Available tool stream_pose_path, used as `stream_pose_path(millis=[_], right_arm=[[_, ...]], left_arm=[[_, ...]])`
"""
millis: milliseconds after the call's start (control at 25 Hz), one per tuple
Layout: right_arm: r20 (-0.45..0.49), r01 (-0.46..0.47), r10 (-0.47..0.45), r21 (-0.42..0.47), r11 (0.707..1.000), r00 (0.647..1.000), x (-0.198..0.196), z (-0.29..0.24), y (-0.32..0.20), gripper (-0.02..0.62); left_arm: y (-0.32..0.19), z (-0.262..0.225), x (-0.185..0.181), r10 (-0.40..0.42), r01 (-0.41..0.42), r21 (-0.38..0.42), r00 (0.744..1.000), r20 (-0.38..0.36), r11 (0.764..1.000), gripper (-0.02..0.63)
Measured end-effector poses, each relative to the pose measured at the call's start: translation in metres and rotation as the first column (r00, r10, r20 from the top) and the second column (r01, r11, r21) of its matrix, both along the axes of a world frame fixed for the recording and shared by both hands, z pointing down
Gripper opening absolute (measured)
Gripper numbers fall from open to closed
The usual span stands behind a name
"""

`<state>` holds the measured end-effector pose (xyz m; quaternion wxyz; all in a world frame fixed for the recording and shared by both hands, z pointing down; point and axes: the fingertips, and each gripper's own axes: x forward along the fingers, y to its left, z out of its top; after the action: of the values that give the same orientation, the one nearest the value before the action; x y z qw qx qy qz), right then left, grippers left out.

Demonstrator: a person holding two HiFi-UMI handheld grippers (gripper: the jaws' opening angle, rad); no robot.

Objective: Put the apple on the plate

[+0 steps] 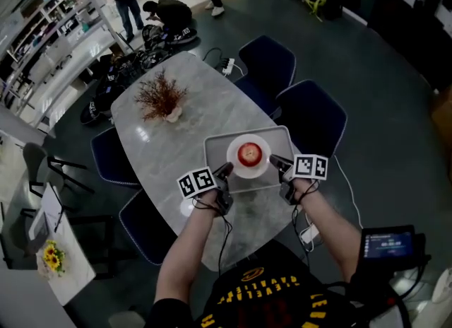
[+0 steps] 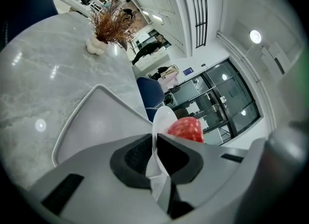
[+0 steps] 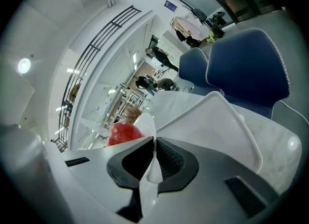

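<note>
While the left gripper (image 1: pixel 226 171) and right gripper (image 1: pixel 276 162) each pinch the rim of the round white plate (image 1: pixel 248 173), the red apple (image 1: pixel 249 153) rests on it between them, a grey rectangular tray (image 1: pixel 212 151) beneath, so the placing looks done.

Overhead; two low closeups (shared plate (image 1: pixel 235 167))

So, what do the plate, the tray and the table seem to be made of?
Plate: white, with a thin glossy rim, probably ceramic or melamine.
Tray: light grey and matte, with a rounded raised edge, likely plastic.
Table: grey veined top showing lamp reflections; it looks like polished marble or a stone-look slab.
</note>
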<state>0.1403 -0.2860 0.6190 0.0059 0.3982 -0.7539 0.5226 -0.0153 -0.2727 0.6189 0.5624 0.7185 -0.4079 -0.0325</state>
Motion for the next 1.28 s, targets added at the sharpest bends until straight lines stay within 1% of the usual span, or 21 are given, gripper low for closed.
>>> stream_pose_path(millis=[240,400,600,840,1080,1280], right_arm=[[0.001,0.005,-0.005,-0.047,0.999,1.0,0.006,0.027,-0.02,0.028],[-0.008,0.011,-0.012,-0.059,0.998,1.0,0.007,0.042,-0.026,0.028],[-0.021,0.016,-0.018,-0.097,0.995,1.0,0.01,0.07,-0.039,0.028],[-0.042,0.026,-0.033,-0.145,0.989,0.999,0.01,0.101,-0.046,0.028],[-0.059,0.039,-0.051,-0.186,0.982,0.997,0.007,0.12,-0.048,0.028],[-0.074,0.045,-0.062,-0.204,0.978,0.995,0.005,0.133,-0.051,0.028]], left_arm=[[-0.022,0.025,0.006,0.005,-0.005,-0.038,1.0,0.01,0.999,0.032],[-0.026,0.041,0.007,0.019,-0.018,-0.056,1.0,0.019,0.998,0.033],[-0.038,0.069,0.011,0.032,-0.029,-0.095,0.999,0.033,0.995,0.034],[-0.045,0.101,0.011,0.043,-0.033,-0.151,0.997,0.063,0.988,0.034],[-0.047,0.121,0.009,0.059,-0.041,-0.194,0.994,0.092,0.98,0.034],[-0.049,0.133,0.007,0.064,-0.041,-0.219,0.993,0.097,0.975,0.034]])
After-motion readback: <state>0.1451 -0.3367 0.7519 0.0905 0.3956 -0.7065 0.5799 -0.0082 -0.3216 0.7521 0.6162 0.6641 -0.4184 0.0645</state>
